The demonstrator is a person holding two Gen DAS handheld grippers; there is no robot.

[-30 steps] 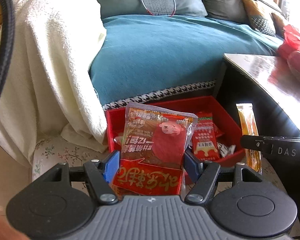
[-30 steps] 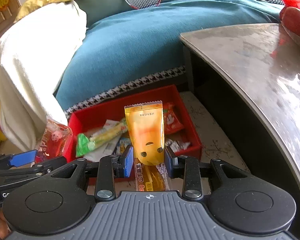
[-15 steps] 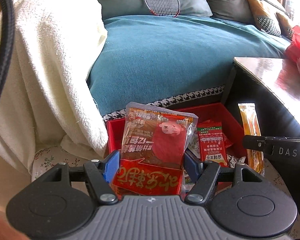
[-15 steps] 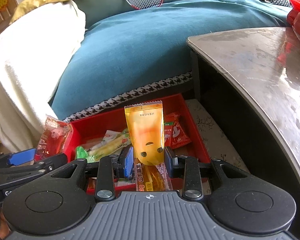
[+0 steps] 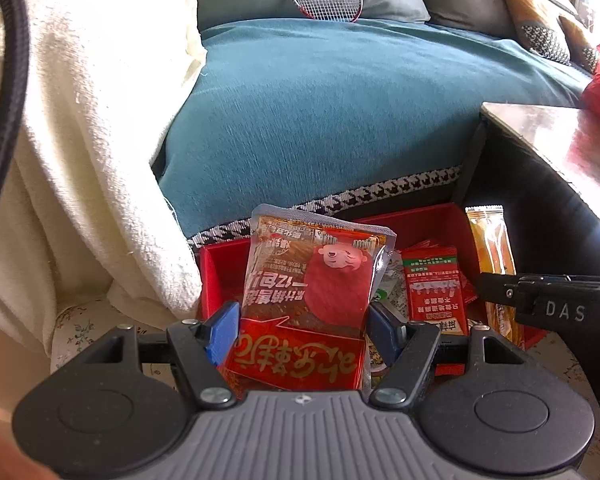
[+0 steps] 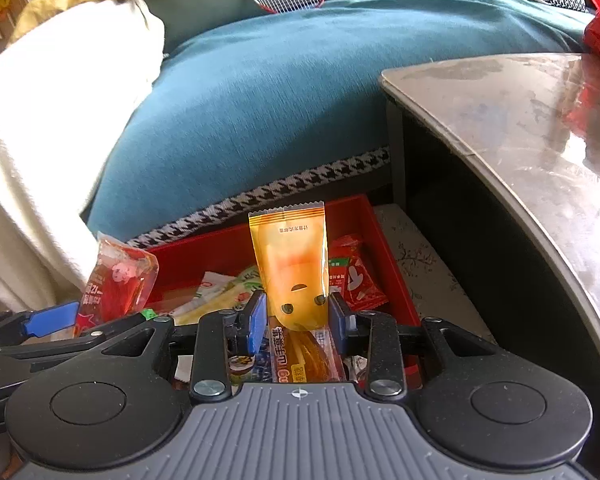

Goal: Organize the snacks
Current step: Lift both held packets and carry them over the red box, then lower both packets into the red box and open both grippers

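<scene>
Clamped in the left gripper (image 5: 302, 330): a red snack pack (image 5: 314, 284), standing tall, top end up and away. Pinched in the right gripper (image 6: 297, 320): a yellow snack stick (image 6: 292, 268), long way up too. Both tipped downward over the red box (image 6: 384, 240) of snacks. Beyond, a blue sofa (image 6: 260, 112).

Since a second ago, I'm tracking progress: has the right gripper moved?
Yes. The right gripper has advanced toward the red box, which now lies nearer beneath it.

Glossy plastic packet (image 5: 312, 280); polished tabletop (image 6: 540, 128); rough fleecy blanket (image 5: 80, 140)
</scene>
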